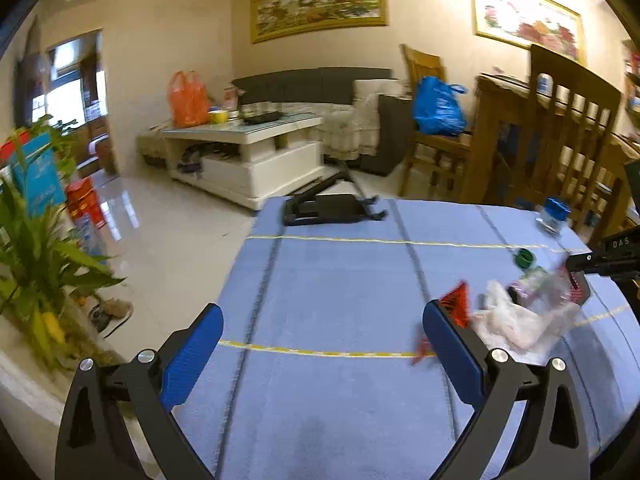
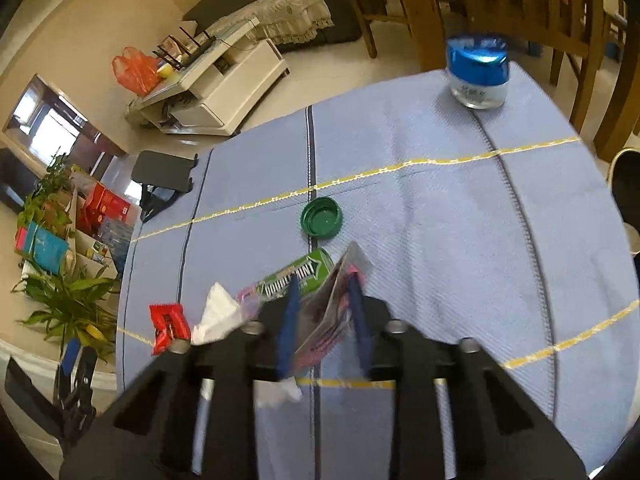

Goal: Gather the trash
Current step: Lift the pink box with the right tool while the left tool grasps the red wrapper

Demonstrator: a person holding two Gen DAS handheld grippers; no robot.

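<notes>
— On the blue tablecloth (image 2: 440,208), left to right: what's listed?

— Item one, red wrapper (image 2: 169,326), near the left edge. Item two, crumpled white tissue (image 2: 218,314), just beside it. Item three, green Doublemint gum pack (image 2: 298,276), partly under a crinkled silver-pink foil wrapper (image 2: 332,312). Item four, green bottle cap (image 2: 321,217), open side up, beyond the pack. Item five, blue-lidded glass jar (image 2: 478,74), upright, far corner.

— And the claws?

— Left gripper (image 1: 322,320): blue pads spread wide, nothing between them, over bare cloth left of the litter. Right gripper (image 2: 324,320): fingers drawn together, clamped on the foil wrapper.

— Anything else?

— Black folding stand (image 1: 332,210), flat at the cloth's far edge.
</notes>
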